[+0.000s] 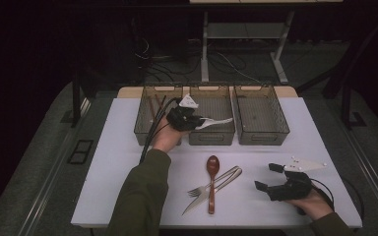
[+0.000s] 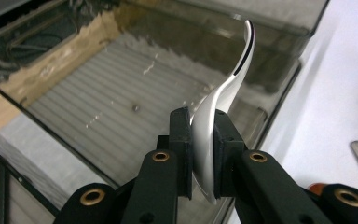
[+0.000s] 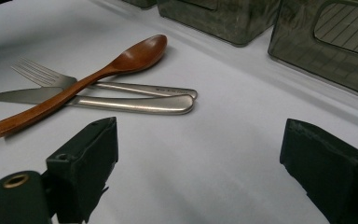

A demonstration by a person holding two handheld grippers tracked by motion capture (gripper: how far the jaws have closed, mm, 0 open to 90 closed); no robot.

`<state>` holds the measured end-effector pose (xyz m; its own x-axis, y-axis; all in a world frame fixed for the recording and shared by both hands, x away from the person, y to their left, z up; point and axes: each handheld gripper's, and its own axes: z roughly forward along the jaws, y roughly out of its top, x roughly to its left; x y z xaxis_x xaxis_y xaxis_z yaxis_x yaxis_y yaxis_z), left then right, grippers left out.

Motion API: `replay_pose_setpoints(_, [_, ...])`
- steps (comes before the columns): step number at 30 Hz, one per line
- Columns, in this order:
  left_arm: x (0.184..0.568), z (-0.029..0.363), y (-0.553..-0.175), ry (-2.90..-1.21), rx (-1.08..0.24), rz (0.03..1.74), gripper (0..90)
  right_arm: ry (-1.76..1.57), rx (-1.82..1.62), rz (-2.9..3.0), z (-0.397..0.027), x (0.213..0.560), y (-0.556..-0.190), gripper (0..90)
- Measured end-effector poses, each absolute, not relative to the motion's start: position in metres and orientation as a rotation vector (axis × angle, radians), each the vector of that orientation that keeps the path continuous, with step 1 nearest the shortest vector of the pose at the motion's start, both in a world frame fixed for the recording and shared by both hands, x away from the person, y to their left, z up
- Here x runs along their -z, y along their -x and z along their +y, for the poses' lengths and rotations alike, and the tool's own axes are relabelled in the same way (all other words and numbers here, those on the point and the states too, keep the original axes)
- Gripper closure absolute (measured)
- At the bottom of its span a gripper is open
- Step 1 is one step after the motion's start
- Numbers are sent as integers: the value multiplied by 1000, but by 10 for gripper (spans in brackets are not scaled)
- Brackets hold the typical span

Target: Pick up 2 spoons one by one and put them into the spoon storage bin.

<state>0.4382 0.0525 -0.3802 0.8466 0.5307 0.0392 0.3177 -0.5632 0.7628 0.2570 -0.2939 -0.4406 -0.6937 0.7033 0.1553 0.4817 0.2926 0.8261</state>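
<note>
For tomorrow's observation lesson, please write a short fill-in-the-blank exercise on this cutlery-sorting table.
1. The left gripper holds a ____ spoon over the middle bin.
2. The right gripper rests on the table with its jaws ____.
3. The wooden spoon lies across a knife and a ____.

Missing words: white; open; fork

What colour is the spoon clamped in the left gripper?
White: a glossy white spoon pinched between the left gripper jaws, clearest in the left gripper view.
</note>
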Motion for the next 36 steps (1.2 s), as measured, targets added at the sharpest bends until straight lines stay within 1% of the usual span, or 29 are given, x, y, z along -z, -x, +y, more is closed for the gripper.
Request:
replay_pose_setpoints(5, [387, 51, -440, -2266, -324, 627, 804, -1086, -1355, 2324, -294, 441, -257, 115])
replay_pose_setpoints(9, [387, 49, -441, -2236, -307, 646, 791, -1092, -1354, 2325, -294, 441, -257, 115])
replay_pose_setpoints(11, [385, 50, -441, -2192, -293, 666, 682, -1088, -1354, 2326, -293, 441, -257, 115])
replay_pose_setpoints(13, [382, 50, -440, -2151, -289, 668, 631, -1088, -1353, 2328, -293, 441, -257, 115])
replay_pose_setpoints(16, [377, 51, -438, -2117, -283, 659, 590, -1089, -1352, 2326, -294, 441, -257, 115])
replay_pose_setpoints(19, [372, 52, -435, -2106, -265, 669, 524, -1090, -1351, 2326, -294, 441, -257, 115])
replay_pose_setpoints(24, [366, 57, -426, -2085, -262, 656, 457, -1090, -1349, 2325, -293, 441, -257, 115])
replay_pose_setpoints(26, [364, 59, -422, -2082, -238, 653, 431, -1090, -1345, 2327, -293, 441, -257, 115])
replay_pose_setpoints(31, [361, 64, -408, -2063, -211, 631, 404, -1095, -1343, 2327, -293, 441, -257, 115])
replay_pose_setpoints(36, [367, 68, -391, -2075, -194, 593, 419, -1094, -1338, 2331, -292, 442, -257, 115])
